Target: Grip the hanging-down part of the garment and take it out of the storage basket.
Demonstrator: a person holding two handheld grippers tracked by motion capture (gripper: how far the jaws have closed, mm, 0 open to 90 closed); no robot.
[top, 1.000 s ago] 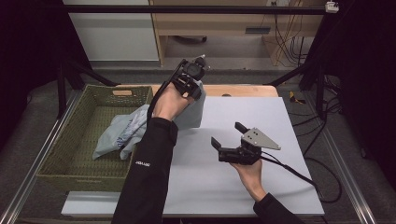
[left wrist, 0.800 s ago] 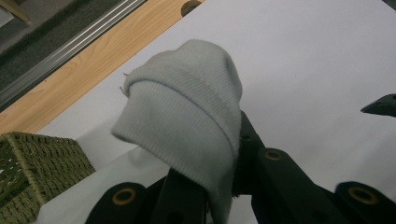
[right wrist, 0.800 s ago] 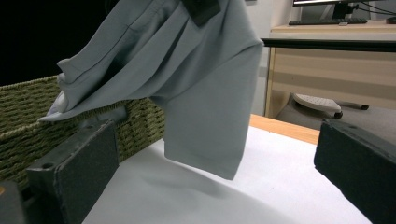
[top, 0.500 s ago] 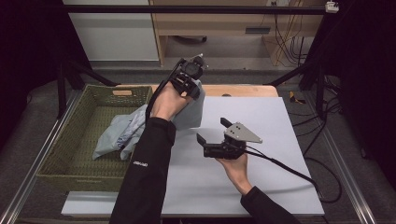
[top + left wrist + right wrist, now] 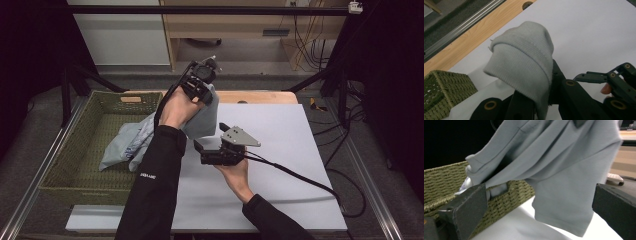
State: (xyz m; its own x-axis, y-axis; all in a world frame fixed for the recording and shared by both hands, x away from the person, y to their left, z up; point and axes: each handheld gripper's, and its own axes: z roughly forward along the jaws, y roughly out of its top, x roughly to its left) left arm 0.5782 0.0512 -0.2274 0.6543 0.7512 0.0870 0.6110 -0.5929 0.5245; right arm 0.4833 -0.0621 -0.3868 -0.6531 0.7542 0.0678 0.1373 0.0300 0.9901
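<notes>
- Left gripper (image 5: 204, 84) is raised above the far-left part of the white table (image 5: 300, 165), jaws clamped on a ribbed hem of the light grey garment (image 5: 202, 117); the left gripper view shows that hem bunched over the jaws (image 5: 524, 62).
- Garment hangs from that grip, its tail trailing over the rim into the woven basket (image 5: 75, 170) off the table's left edge.
- Right gripper (image 5: 210, 148) sits low near the table's middle, jaws wide apart, nothing between the pads, aimed at the hanging cloth.
- Handling, as a guess: light, soft, floppy knit; not fragile, will drape and slide, so it needs a second hold. Best spot looks like the lower free edge or a hem (image 5: 564, 227), not mid-panel.
- Right gripper view gives the folds, the seam line and the lower edge up close, plus the basket wall (image 5: 506, 195) behind; the high view blurs these.
- High view gives the overall layout and the cloth's tail in the basket.
</notes>
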